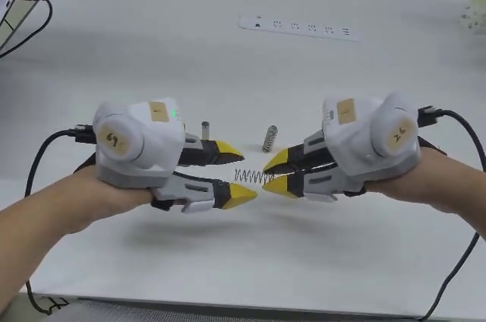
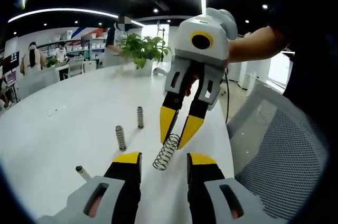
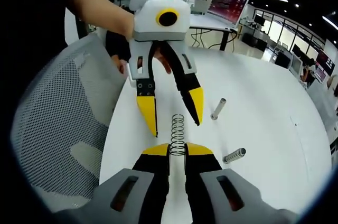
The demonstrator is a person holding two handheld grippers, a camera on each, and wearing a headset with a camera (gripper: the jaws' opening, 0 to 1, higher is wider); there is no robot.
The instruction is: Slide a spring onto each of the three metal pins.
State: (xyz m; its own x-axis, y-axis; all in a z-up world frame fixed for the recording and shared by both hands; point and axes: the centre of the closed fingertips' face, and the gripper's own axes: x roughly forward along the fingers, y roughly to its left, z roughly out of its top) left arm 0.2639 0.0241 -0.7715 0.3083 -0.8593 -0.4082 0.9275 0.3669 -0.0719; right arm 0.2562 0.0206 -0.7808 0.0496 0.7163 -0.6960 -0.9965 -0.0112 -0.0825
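Observation:
A loose steel spring (image 1: 253, 177) hangs level above the table, and my right gripper (image 1: 267, 176) is shut on its right end. Its free end reaches between the jaws of my left gripper (image 1: 248, 177), which stands open around it without touching. In the right gripper view the spring (image 3: 178, 133) rises from between my closed jaws. In the left gripper view it (image 2: 166, 152) slants down from the right gripper (image 2: 178, 130). A bare metal pin (image 1: 205, 130) stands behind the left gripper. A pin wearing a spring (image 1: 269, 139) stands beside it. The left gripper view shows two sprung pins (image 2: 121, 137) (image 2: 140, 117) and the bare pin (image 2: 82, 171).
A white power strip (image 1: 300, 27) lies far back on the white table (image 1: 243, 71). A black cable (image 1: 34, 14) curls at the back left corner. A grey mesh chair (image 3: 58, 129) stands by the table's near edge. People and desks are in the background.

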